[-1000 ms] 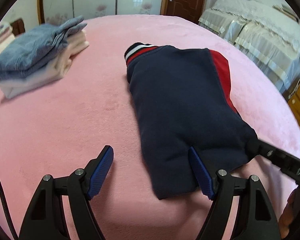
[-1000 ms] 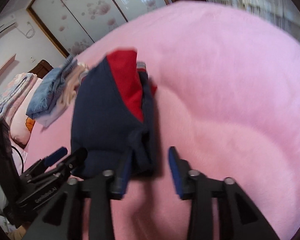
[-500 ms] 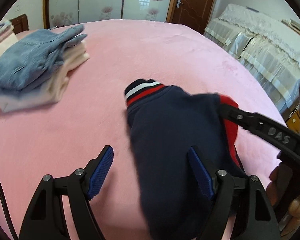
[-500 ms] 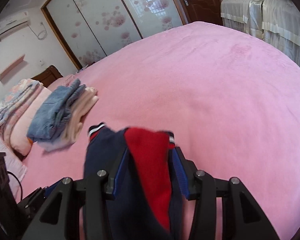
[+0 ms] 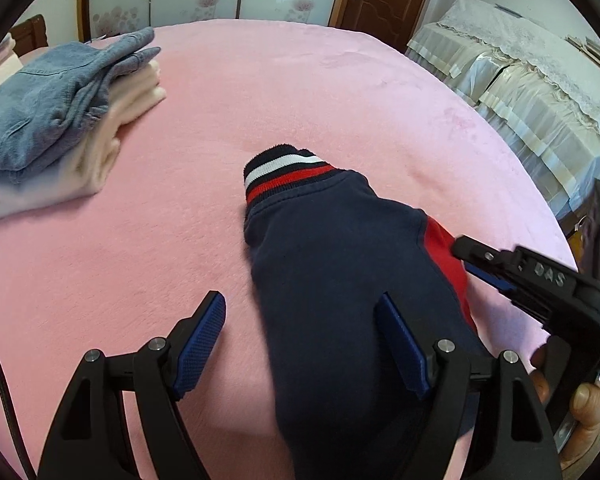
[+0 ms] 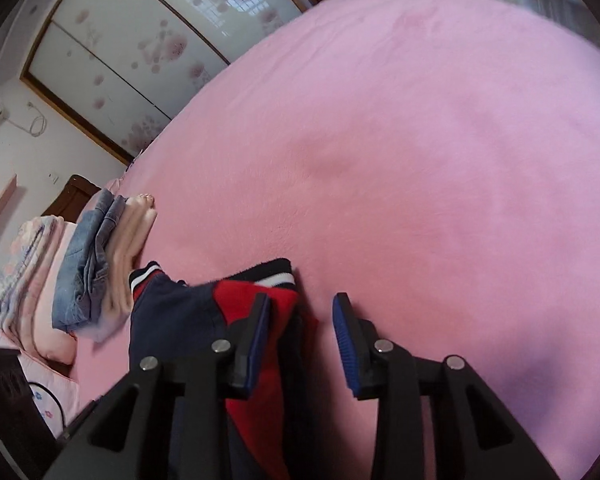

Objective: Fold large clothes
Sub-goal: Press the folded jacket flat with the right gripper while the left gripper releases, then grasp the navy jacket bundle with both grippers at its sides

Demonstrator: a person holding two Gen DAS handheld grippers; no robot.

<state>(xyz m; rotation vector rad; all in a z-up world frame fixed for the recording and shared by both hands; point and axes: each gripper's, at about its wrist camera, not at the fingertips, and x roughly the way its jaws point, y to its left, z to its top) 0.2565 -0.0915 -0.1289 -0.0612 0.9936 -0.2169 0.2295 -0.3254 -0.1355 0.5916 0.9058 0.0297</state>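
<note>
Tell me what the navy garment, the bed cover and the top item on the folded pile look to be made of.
Navy garment: thick matte knit, probably cotton fleece; soft bulky folds, and a ribbed striped cuff.
Bed cover: pink plush, likely synthetic fleece or velvet; short fuzzy nap with brushed patches.
Top of pile: faded blue denim, judging by visible seams and washed-out colour.

Navy garment had a red side panel and a navy, white and red striped cuff. Bedspread was pink. Folded pile: blue denim over cream.
</note>
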